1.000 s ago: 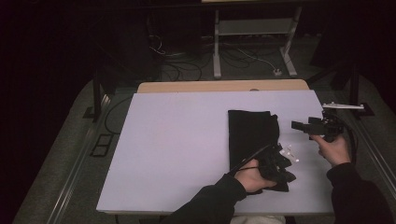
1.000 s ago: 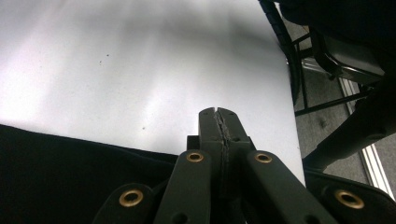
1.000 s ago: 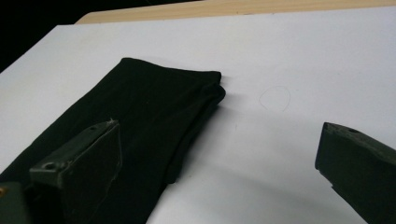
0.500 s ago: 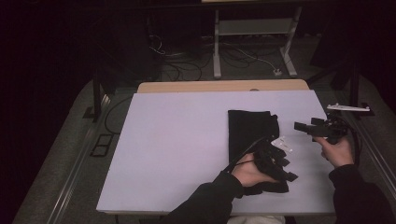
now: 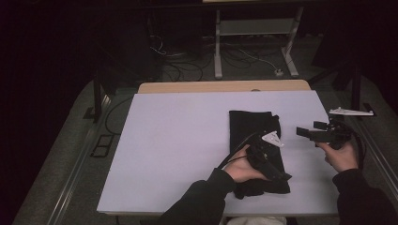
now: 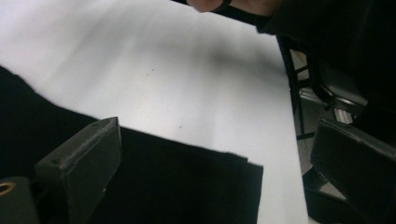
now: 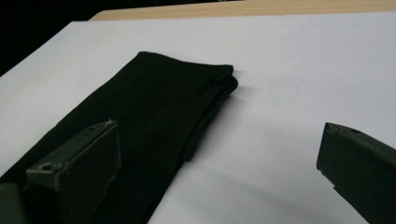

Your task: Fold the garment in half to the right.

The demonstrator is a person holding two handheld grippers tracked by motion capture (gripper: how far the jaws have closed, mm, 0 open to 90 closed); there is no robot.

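Note:
A black folded cloth lies lengthwise on the right half of the white table. My left gripper hovers over the cloth's near end, pointing toward the near right corner. Its jaws have just been opening and now stand wide, with nothing pinched between them. In the left gripper view, the left gripper has the cloth's edge lying flat below it. My right gripper is held to the right of the cloth, open and aimed at it. In the right gripper view, the right gripper faces the cloth, which runs away to the left.
A wooden strip borders the table's far edge. Beyond it stand a metal desk frame and loose cables on the floor. A dark chair sits off the table's right side. The table's left half is bare white surface.
The left hand has shifted left and slightly up over the cloth's near end, and its jaws have spread from shut to wide. The right gripper has hardly moved.

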